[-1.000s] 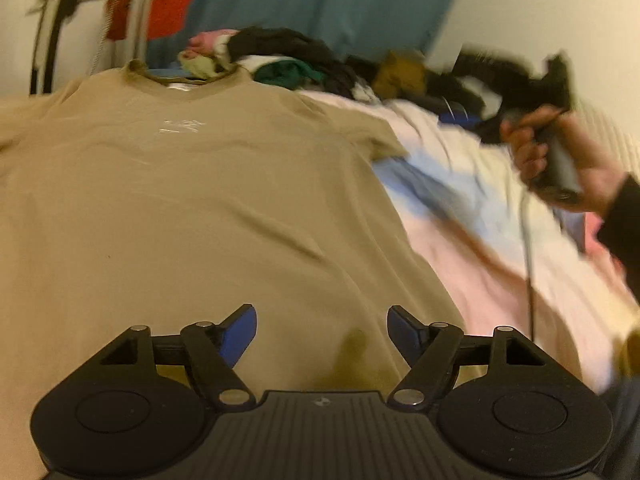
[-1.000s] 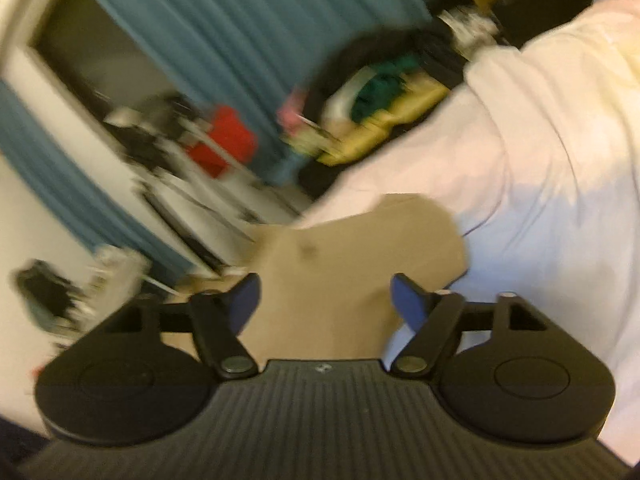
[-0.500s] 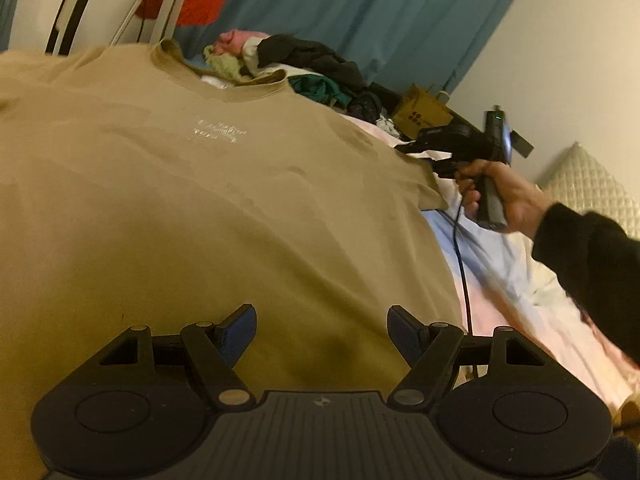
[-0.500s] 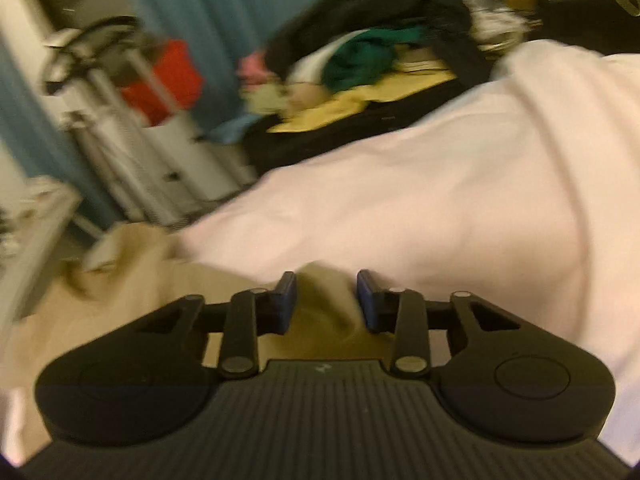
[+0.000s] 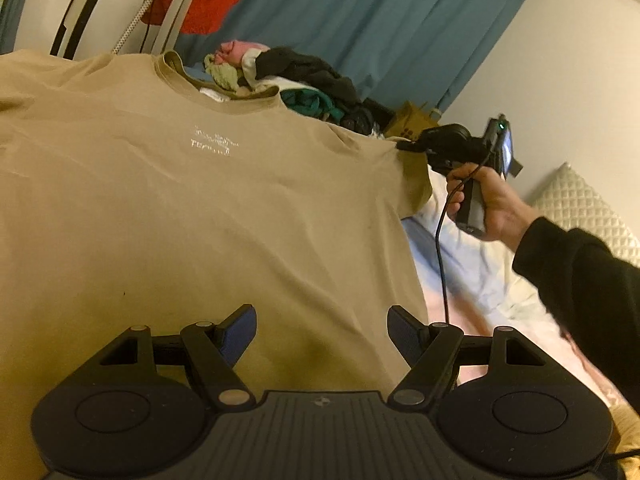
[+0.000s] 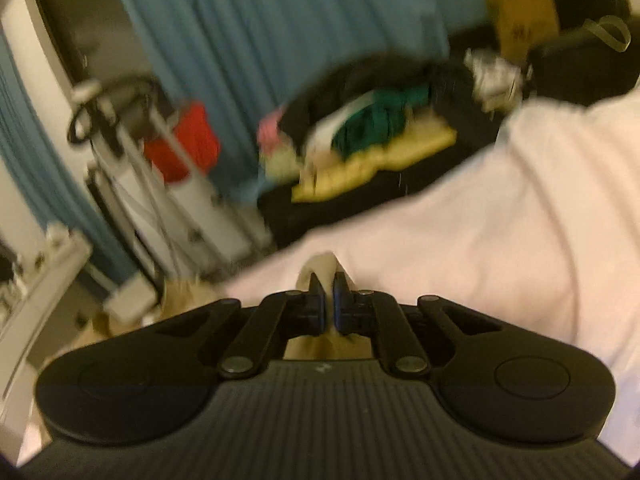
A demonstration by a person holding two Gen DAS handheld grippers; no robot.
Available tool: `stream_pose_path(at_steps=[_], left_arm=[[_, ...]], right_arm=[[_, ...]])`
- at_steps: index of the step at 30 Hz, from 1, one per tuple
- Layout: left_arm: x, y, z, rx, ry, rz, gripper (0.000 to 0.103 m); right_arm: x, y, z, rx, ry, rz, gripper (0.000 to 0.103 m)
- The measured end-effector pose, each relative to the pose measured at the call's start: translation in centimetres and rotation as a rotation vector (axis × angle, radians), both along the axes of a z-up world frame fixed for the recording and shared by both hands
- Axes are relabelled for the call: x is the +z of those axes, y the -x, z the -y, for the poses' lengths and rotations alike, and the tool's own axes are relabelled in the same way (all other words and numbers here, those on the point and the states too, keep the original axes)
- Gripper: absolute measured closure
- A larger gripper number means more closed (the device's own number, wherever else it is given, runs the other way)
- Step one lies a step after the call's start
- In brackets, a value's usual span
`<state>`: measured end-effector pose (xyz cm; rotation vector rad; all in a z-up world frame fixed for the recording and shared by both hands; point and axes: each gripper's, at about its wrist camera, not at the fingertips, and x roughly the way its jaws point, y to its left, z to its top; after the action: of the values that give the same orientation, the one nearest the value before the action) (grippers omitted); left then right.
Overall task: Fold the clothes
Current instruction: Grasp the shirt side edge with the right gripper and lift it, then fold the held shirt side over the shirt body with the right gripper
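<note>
I see the tan T-shirt (image 5: 208,216) spread front side up across the bed (image 5: 472,264), collar at the far end, with small white lettering on the chest and soft wrinkles running over the body. My left gripper (image 5: 322,330) hovers over the near hem with its fingers spread wide, holding nothing. My right gripper (image 6: 327,306) is nearly closed, pinching a fold of tan fabric between its blue pads; in the left wrist view it sits at the shirt's far right sleeve, which is lifted off the pale bedding. The right wrist view is blurred. A pile of clothes (image 5: 296,80) lies beyond the collar, before the blue curtain (image 5: 360,20).
</note>
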<state>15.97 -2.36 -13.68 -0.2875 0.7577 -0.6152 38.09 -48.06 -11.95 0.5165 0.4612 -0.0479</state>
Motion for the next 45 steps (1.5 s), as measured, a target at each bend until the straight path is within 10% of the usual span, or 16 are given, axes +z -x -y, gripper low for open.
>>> stream_pose_path(at_steps=[5, 11, 15, 24, 45], left_arm=[[0.1, 0.2, 0.1, 0.004, -0.005, 0.008, 0.029], [0.2, -0.7, 0.2, 0.031, -0.045, 0.050, 0.028], [0.5, -0.9, -0.4, 0.082, -0.076, 0.076, 0.028], [1.7, -0.1, -3.1, 0.221, -0.072, 0.059, 0.026], [0.4, -1.5, -2.8, 0.274, -0.111, 0.061, 0.025]], right_arm=[[-0.8, 1.6, 2.5, -0.214, -0.032, 0.084, 0.095], [-2.6, 3.7, 2.3, -0.194, -0.129, 0.028, 0.088], [-3.0, 7.7, -1.0, -0.153, -0.191, 0.071, 0.017], [-7.9, 13.4, -4.6, -0.190, -0.530, -0.041, 0.017], [-10.6, 4.5, -2.6, -0.122, -0.521, 0.269, 0.017]])
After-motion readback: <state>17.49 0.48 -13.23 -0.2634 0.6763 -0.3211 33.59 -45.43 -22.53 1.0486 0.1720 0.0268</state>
